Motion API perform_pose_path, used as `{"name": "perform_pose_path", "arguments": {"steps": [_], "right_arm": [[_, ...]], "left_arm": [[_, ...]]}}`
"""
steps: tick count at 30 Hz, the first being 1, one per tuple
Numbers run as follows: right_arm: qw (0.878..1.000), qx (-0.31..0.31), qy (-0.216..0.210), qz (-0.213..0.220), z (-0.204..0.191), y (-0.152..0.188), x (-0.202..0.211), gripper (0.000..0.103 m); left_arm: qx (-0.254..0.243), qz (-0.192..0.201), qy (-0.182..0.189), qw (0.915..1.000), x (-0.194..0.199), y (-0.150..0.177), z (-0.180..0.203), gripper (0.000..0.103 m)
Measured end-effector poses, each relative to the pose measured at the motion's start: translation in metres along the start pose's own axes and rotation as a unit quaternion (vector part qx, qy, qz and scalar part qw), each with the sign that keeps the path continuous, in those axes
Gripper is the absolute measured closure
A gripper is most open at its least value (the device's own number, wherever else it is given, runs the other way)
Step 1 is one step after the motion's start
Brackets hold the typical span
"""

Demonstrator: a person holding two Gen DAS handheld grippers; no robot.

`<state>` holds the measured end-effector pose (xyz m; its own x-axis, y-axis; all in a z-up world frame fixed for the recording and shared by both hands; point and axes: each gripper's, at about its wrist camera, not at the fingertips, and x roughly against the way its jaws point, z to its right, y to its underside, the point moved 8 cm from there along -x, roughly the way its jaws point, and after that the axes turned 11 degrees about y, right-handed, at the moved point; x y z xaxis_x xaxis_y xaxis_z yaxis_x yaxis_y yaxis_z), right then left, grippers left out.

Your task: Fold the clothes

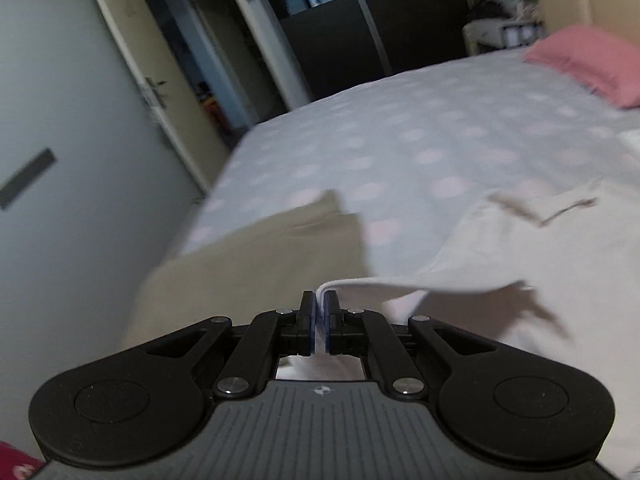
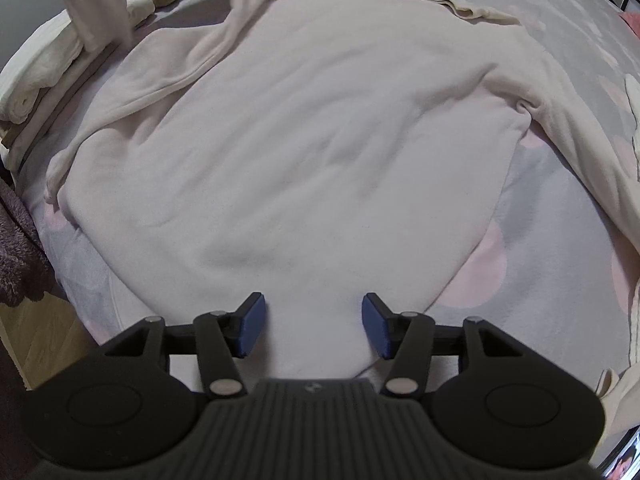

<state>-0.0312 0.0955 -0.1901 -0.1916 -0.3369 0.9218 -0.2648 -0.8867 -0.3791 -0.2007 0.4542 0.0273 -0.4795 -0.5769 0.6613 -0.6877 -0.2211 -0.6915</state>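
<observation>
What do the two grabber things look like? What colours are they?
Both look the same. Each tool, the left tool and the right tool, is black, with a grey ribbed plate at the back bearing a small round logo. Two big round black discs sit at the sides, and thin black bars with silver rivets run out to two fingers with blue pads. No cables, hands or sleeves show.

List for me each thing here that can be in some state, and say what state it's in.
Left gripper: jaws shut on a fold of white cloth.
Right gripper: jaws open above the sweater, holding nothing.
White sweater: spread flat on the bed, one sleeve lifted.
Door: open.
Pink pillow: lying at the far end of the bed.
Folded clothes: stacked at the bed's edge.
</observation>
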Motion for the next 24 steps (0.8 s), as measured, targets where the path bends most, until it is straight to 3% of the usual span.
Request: {"name": "perform_pose_path", "arguments": {"steps": [2, 4, 8, 11, 15, 17, 20, 24], "right_arm": [[1.0, 0.001, -0.001, -0.001, 0.001, 0.001, 0.0, 0.045], [1.0, 0.003, -0.003, 0.0, 0.001, 0.002, 0.002, 0.044], [1.0, 0.007, -0.006, 0.001, 0.001, 0.003, 0.004, 0.043], [1.0, 0.012, -0.008, 0.005, 0.0, 0.003, 0.005, 0.041], [1.0, 0.009, -0.011, 0.019, 0.002, 0.001, 0.011, 0.041], [1.0, 0.007, -0.012, 0.026, 0.004, 0.001, 0.016, 0.041], [0.999, 0.021, -0.012, 0.03, 0.004, 0.005, 0.027, 0.041], [0.998, 0.043, 0.0, 0.045, -0.002, 0.014, 0.043, 0.041]], "left_arm": [[0.002, -0.012, -0.035, 0.9993, -0.015, 0.002, -0.02, 0.101], [0.03, -0.032, -0.046, 0.998, -0.032, 0.01, -0.04, 0.101], [0.059, -0.043, -0.023, 0.9971, -0.048, 0.025, -0.041, 0.098], [0.039, -0.036, -0.003, 0.9986, -0.044, 0.031, -0.023, 0.093], [-0.001, -0.026, 0.051, 0.9984, -0.026, 0.043, 0.015, 0.085], [-0.024, -0.028, 0.096, 0.9947, -0.014, 0.053, 0.043, 0.079], [-0.064, -0.046, 0.176, 0.9814, 0.004, 0.076, 0.091, 0.078], [-0.131, -0.084, 0.239, 0.9586, 0.024, 0.114, 0.151, 0.078]]}}
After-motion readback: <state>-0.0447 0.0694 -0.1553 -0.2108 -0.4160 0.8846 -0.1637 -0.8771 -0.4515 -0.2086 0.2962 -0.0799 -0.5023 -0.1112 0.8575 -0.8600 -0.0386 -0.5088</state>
